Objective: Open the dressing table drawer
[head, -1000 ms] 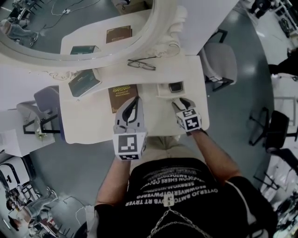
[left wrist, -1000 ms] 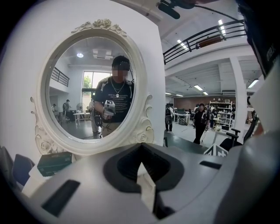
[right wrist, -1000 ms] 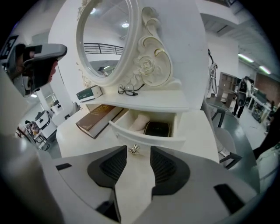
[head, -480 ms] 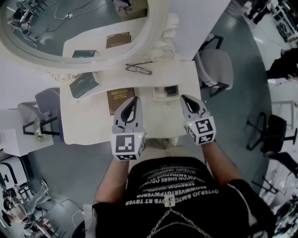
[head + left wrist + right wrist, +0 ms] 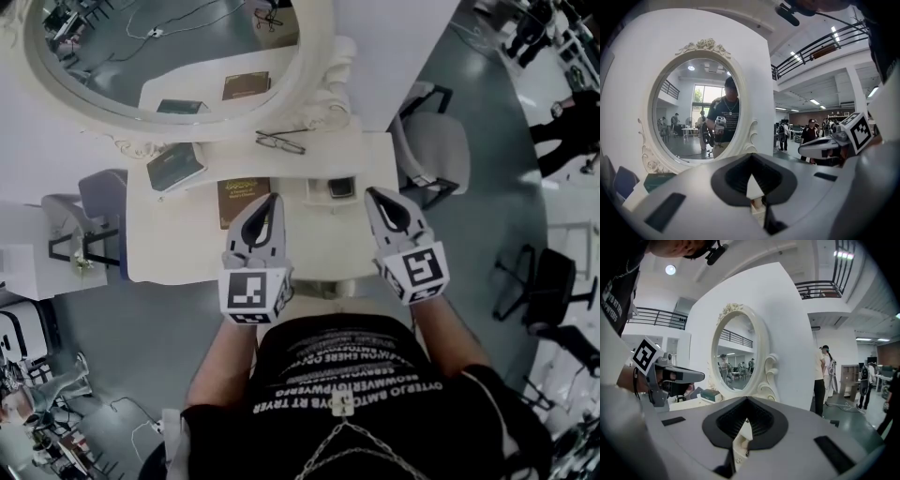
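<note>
Dressing table [image 5: 178, 248] stands below the oval mirror [image 5: 187, 56], its drawer hidden under the surface's front edge. Left gripper [image 5: 272, 200] and right gripper [image 5: 375, 194] hover above that edge, both jaws closed and empty.

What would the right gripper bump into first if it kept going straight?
The right gripper would probably meet the mirror's carved frame first, though depth is hard to judge.
</note>
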The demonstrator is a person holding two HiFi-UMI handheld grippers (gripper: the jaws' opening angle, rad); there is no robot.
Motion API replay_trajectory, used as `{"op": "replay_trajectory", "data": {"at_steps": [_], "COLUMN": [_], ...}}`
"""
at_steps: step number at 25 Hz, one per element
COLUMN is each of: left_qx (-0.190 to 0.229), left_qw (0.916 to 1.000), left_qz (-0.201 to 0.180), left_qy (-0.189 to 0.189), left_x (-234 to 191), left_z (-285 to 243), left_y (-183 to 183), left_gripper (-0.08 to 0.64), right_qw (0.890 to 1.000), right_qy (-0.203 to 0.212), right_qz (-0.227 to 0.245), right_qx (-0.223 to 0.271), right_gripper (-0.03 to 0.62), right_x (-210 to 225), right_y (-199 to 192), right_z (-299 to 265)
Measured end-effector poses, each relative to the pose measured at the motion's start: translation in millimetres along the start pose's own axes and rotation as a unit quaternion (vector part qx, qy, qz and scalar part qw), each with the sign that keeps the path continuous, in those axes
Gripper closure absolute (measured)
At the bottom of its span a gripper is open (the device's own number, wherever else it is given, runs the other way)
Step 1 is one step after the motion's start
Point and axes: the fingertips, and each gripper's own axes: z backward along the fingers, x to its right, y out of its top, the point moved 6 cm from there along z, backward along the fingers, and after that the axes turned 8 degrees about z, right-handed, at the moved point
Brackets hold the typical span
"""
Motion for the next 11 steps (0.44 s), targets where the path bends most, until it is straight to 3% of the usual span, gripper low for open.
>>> {"op": "replay_trajectory", "data": {"at_steps": [11], "left_qx": [0.014], "left_qw": [0.9997], "left_qz": [-0.003], "left_qy": [0.021], "left_x": [33], "left_z": [19], "left_y": [10], "left_gripper": [0.558], "right_qw": [0.999], "right_qy": [0.031], "right_qz": [0.003], "right_qx": [0.019], "right_gripper": [0.591], "right_x": [9], "right_y": [5], "right_z": [28]}}
